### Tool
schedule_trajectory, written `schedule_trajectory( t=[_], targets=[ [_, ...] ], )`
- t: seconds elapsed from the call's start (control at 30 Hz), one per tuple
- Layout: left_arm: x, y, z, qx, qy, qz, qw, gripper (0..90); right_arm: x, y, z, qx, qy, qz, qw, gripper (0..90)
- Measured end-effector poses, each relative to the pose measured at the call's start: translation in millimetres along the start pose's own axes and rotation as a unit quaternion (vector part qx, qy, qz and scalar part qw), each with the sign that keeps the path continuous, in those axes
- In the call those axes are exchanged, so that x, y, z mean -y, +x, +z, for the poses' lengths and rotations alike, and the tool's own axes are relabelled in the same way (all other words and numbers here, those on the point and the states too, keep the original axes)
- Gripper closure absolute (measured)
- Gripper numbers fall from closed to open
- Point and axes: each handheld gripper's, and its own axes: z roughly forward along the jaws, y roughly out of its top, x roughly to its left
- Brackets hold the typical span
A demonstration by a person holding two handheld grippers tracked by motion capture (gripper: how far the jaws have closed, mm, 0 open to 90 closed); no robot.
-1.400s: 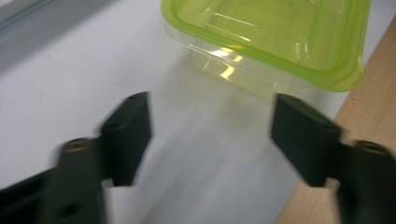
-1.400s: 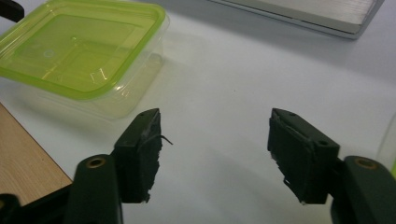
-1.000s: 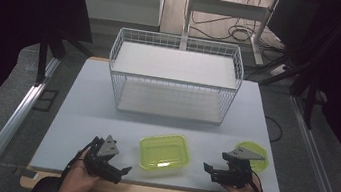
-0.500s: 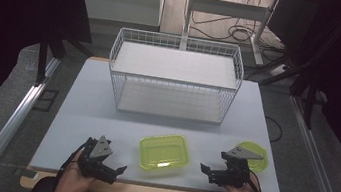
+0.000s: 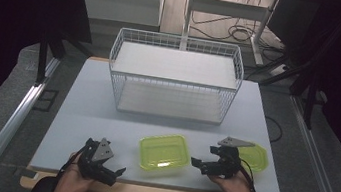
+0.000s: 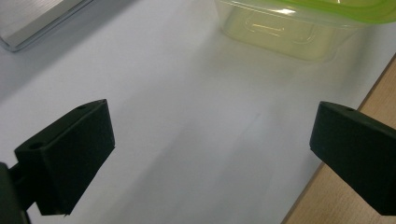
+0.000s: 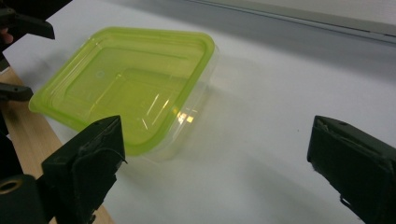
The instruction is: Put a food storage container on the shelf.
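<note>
- The left gripper (image 5: 120,171) sits near the table's near edge with its jaws spread wide and nothing between them; ahead of them and off to one side, in the left gripper view, stands the yellow-green food container (image 6: 299,23).
- The right gripper (image 5: 195,162) also holds its jaws wide apart and empty. In the right gripper view the container (image 7: 126,84) lies just ahead of the left-hand jaw, its near corner close to that jaw but not between the two.
- Both grippers point inward at the container from opposite sides, which reads as a setup for taking it from either flank; it rests flat on the white table top (image 5: 105,117), between the two jaw pairs.
- The container is a shallow, rounded-corner rectangular tub of translucent plastic with a yellow-green lid pressed on top; the lid has a stepped inner panel and glints under the light. Nothing can be made out inside it.
- A second yellow-green piece (image 5: 257,156) lies just behind the right gripper, partly hidden by it.
- A white wire basket (image 5: 173,76) stands well beyond both jaw pairs, probably where the container is meant to go.
</note>
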Motion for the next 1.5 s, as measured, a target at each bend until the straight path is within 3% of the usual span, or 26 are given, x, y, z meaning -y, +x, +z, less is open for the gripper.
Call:
schedule_trajectory(
  t=[0.57, 0.73, 0.87, 1.1, 1.23, 1.33, 1.43, 1.5],
  targets=[
    [0.2, -0.3, 0.5, -0.006, 0.004, 0.006, 1.0, 0.0, -25.8, -7.9, 25.2, -0.05, 0.025, 0.033, 0.9979, 34.6],
    [0.1, -0.7, 1.0, -0.007, 0.01, 0.014, 0.9998, 0.0, -26.9, -14.5, 32.4, -0.087, 0.032, 0.063, 0.9937, 44.1],
    [0.0, -1.8, 1.5, -0.009, 0.013, 0.017, 0.9997, 0.0, -28.7, -17.9, 42.8, -0.095, 0.048, 0.073, 0.9916, 50.6],
    [-0.2, -3.3, 2.7, -0.01, 0.02, 0.029, 0.9993, 0.0, -29.8, -23.5, 56.5, -0.125, 0.071, 0.112, 0.9833, 60.6],
    [-0.5, -3.7, 3.0, -0.011, 0.022, 0.033, 0.9991, 0.1, -29.3, -28.0, 58.4, -0.149, 0.084, 0.148, 0.9741, 71.4],
    [-0.4, -4.1, 3.0, -0.013, 0.024, 0.036, 0.999, 0.1, -29.4, -31.3, 58.3, -0.166, 0.093, 0.179, 0.9652, 77.0],
    [-0.1, -3.4, 2.4, -0.016, 0.024, 0.036, 0.9989, 0.1, -31.1, -29.7, 57.9, -0.177, 0.096, 0.184, 0.9622, 79.5],
    [0.1, -2.3, 1.6, -0.019, 0.024, 0.037, 0.9989, 0.2, -32.4, -26.9, 57.2, -0.174, 0.097, 0.18, 0.9633, 79.9]
  ],
)
